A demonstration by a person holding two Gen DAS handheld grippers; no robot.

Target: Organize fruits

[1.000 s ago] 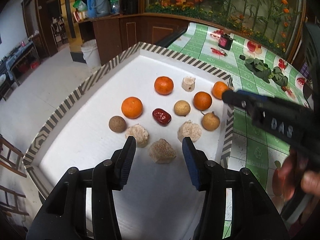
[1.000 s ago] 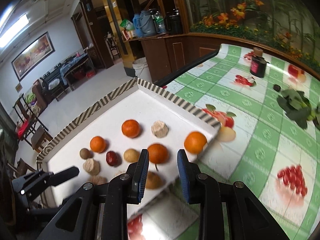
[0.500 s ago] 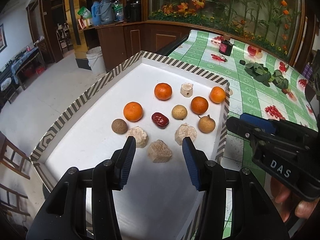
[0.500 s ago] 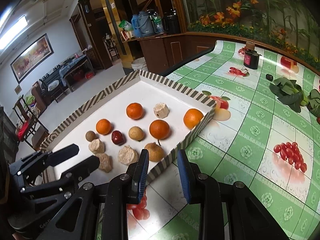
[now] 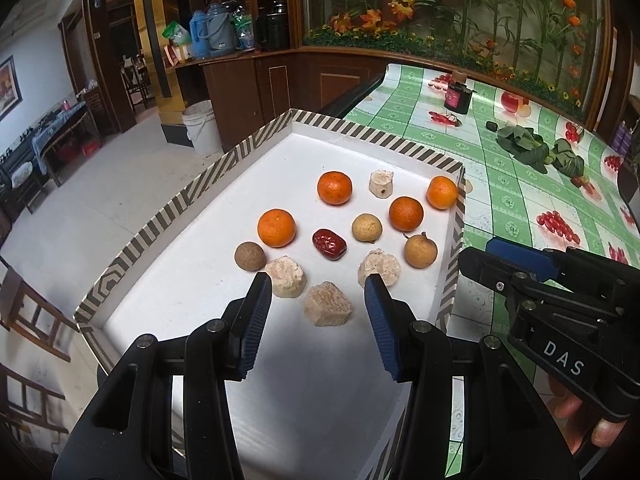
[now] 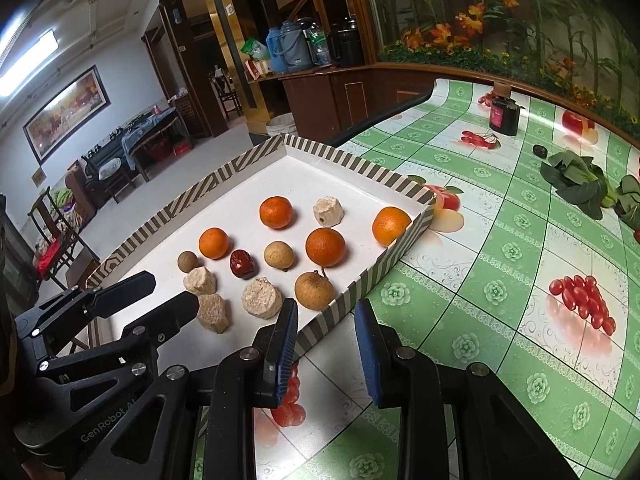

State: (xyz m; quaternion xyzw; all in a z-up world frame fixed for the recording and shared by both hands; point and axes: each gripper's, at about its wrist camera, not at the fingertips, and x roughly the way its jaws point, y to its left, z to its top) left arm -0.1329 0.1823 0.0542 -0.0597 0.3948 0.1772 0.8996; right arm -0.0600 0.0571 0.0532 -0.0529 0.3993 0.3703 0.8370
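Note:
A white tray with a striped rim (image 5: 188, 196) (image 6: 404, 186) holds several oranges (image 5: 276, 227) (image 6: 325, 246), brown longans (image 5: 417, 250) (image 6: 314, 291), a red date (image 5: 329, 243) (image 6: 241, 263) and pale rough chunks (image 5: 327, 309) (image 6: 261, 297). My left gripper (image 5: 318, 292) is open and empty above the tray's near end, with one chunk between its fingertips' line of sight. My right gripper (image 6: 326, 312) is open and empty above the tray's right rim; it also shows in the left wrist view (image 5: 480, 256).
The tray sits on a green checked tablecloth (image 6: 500, 292) with fruit prints. A dark jar (image 6: 504, 114) and leafy greens (image 6: 580, 184) lie at the far right. The table edge drops to the floor on the left. A wooden cabinet stands behind.
Both grippers have pulled back and up from the tray. The right gripper moved from over the tray to above its right rim. The fruits have not moved.

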